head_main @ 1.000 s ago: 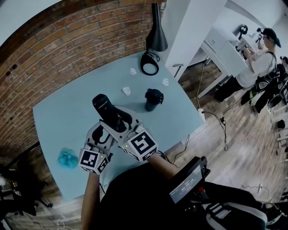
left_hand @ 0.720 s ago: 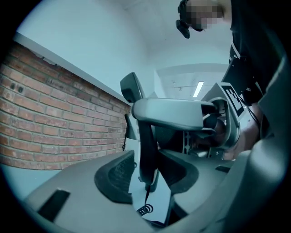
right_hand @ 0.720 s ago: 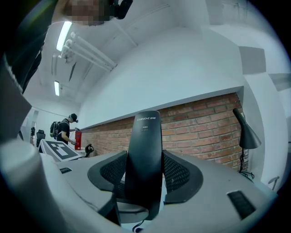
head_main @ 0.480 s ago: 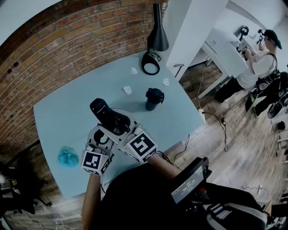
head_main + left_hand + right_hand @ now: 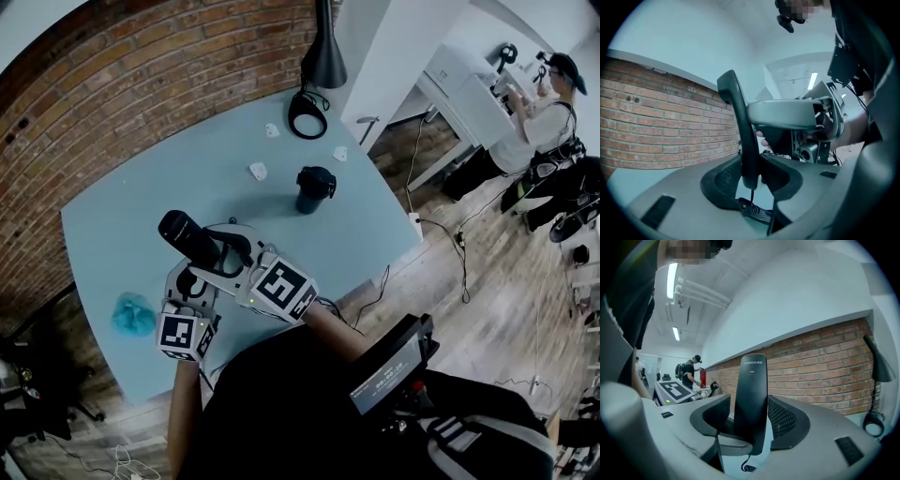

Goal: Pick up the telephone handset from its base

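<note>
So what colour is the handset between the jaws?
The handset is black, with small pale lettering near its top; best seen in the right gripper view.

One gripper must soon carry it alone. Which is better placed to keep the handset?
Probably right. The right gripper holds the handset near mid-length, across its width. The left gripper, whose jaws have just been closing, pinches only its lower end.

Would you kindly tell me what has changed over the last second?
The left hand-held gripper has just been closing on the lower end of the handset, while the right hand-held gripper keeps its grip. Both carried it leftward in the head view, away from the black cup. Cup, lamp and blue item stayed put.
</note>
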